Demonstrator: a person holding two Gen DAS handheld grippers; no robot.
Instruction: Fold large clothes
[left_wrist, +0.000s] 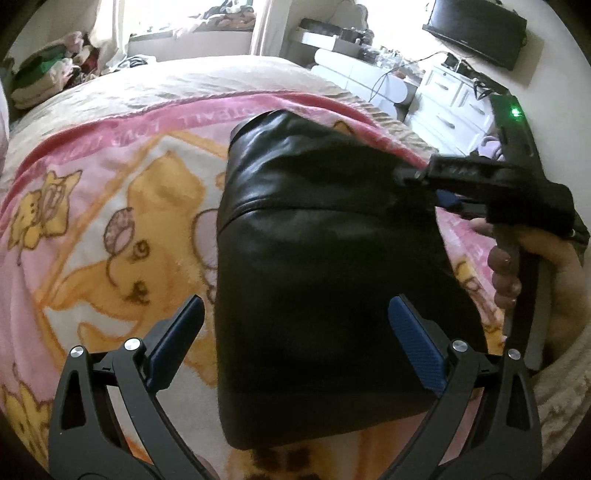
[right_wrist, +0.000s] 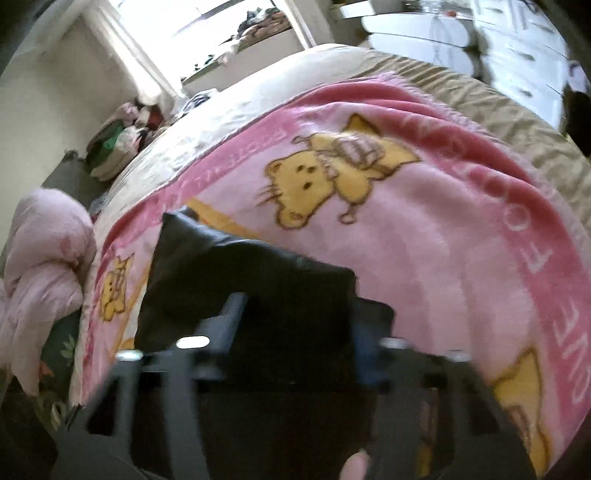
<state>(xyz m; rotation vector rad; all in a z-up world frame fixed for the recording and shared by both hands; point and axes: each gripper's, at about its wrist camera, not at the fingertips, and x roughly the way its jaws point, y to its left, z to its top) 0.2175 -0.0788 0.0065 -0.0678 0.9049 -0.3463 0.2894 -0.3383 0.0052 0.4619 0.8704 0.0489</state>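
Note:
A black leather-like garment lies folded into a compact block on a pink blanket with yellow cat pictures. My left gripper is open, its blue pads on either side of the garment's near part, above it. My right gripper reaches in from the right to the garment's right edge, a hand behind it; whether it grips is not clear. In the blurred right wrist view the garment fills the space at my right gripper, and the fingers are hard to separate from the black cloth.
The blanket covers a bed with a beige cover. A pink duvet bundle lies at the left. White drawers and a dark screen stand at the far right. Piled clothes sit far left.

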